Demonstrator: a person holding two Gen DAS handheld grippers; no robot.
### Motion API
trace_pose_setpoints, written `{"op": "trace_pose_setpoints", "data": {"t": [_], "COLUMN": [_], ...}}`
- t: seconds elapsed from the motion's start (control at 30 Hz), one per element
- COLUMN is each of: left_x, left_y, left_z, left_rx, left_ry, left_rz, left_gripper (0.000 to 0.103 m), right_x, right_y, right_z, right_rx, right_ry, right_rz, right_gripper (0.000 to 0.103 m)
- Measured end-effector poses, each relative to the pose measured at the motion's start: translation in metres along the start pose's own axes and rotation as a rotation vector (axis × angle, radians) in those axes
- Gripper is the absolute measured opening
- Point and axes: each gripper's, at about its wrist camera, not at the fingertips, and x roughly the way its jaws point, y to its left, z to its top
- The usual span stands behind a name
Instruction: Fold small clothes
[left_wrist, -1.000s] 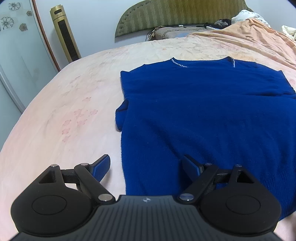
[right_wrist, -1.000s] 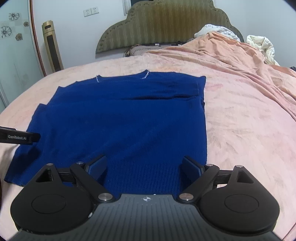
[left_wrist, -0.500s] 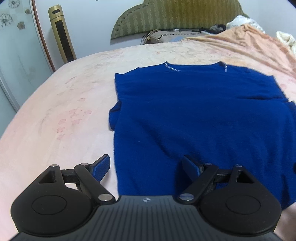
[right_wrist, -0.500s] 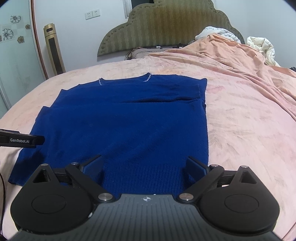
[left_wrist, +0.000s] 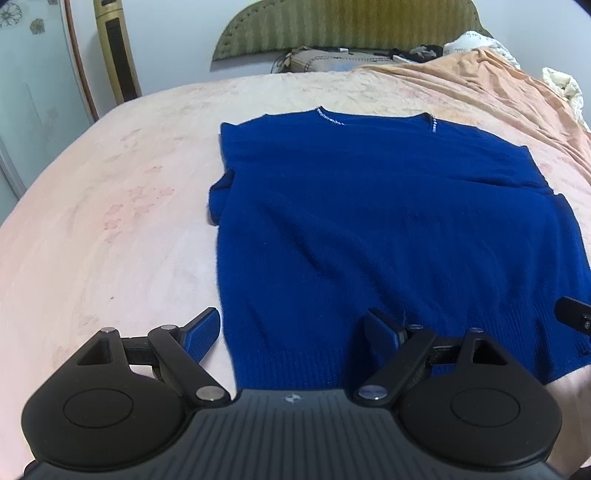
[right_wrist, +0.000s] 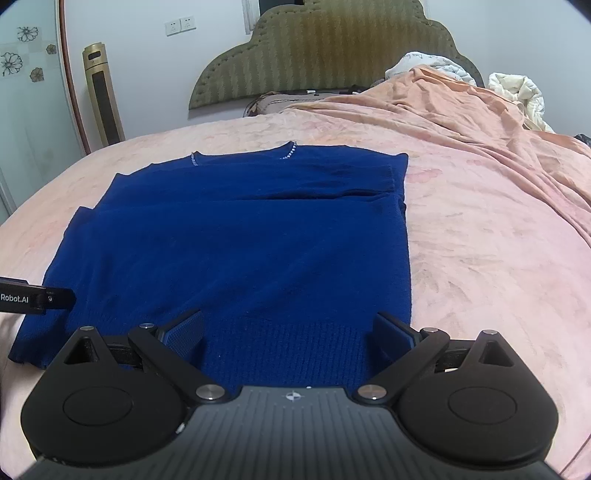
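Note:
A royal-blue knitted sweater (left_wrist: 388, 221) lies flat on the pink bed sheet (left_wrist: 110, 192), neckline away from me, sleeves folded in over the body. It also shows in the right wrist view (right_wrist: 251, 251). My left gripper (left_wrist: 291, 328) is open and empty, above the sweater's bottom left corner at the ribbed hem. My right gripper (right_wrist: 291, 328) is open and empty, above the hem's right part. The left gripper's tip shows in the right wrist view (right_wrist: 48, 297), and the right gripper's tip shows in the left wrist view (left_wrist: 574, 314).
A rumpled orange blanket (right_wrist: 461, 122) covers the bed's far right. A green padded headboard (right_wrist: 325, 59) and pillows stand at the back. A gold tower fan (right_wrist: 103, 96) stands by the wall at left.
Both grippers have drawn back toward the hem, so more of the sweater and bed shows. The right gripper's jaws have opened a little wider. The sweater has not moved.

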Motion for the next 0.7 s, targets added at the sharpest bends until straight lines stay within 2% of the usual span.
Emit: {"op": "trace_pose_setpoints", "data": {"t": [0.27,0.7], "left_x": [-0.0021,0.0005], "left_y": [-0.0012,-0.0028], "left_z": [-0.0029,-0.0040], "left_rx": [-0.004,0.008], "left_ry": [-0.001,0.019], "left_rz": [0.026,0.023], "left_gripper": [0.086,0.086], "right_x": [-0.0039,-0.0085], "right_y": [-0.0006,0.0001], "right_z": [-0.0003,-0.0015], "right_rx": [0.005,-0.005], "right_ry": [-0.009,-0.017], "right_rz": [-0.003,-0.012], "right_gripper": [0.099,0.100]}}
